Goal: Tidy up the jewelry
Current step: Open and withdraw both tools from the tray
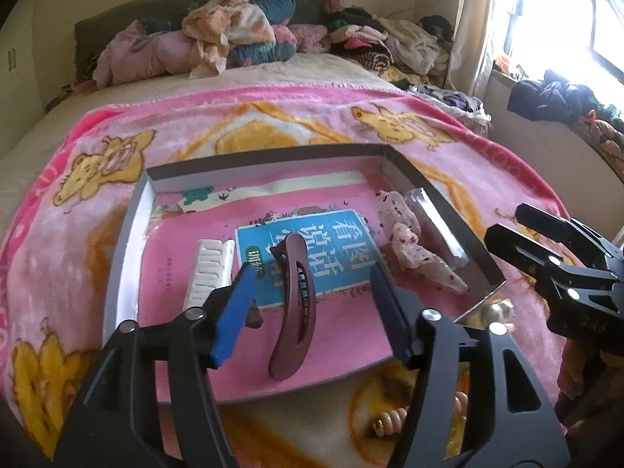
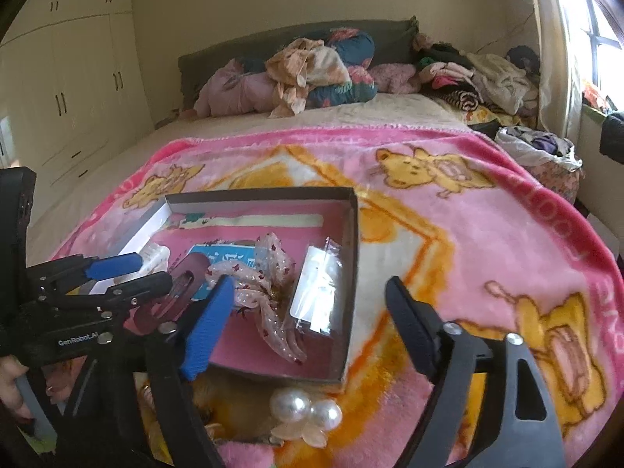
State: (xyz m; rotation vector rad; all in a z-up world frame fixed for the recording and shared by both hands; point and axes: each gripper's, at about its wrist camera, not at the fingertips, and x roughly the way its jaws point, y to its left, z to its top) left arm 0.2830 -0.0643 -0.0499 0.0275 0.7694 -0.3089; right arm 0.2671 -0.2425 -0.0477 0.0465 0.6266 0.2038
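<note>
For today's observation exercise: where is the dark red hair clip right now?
The dark red hair clip lies in the shallow box, partly on the blue booklet, right of the white comb, between the open left claw's fingers.

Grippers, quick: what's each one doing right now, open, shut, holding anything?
Left gripper: open, holding nothing; the hair clip lies free between its fingers.
Right gripper: open, empty.
</note>
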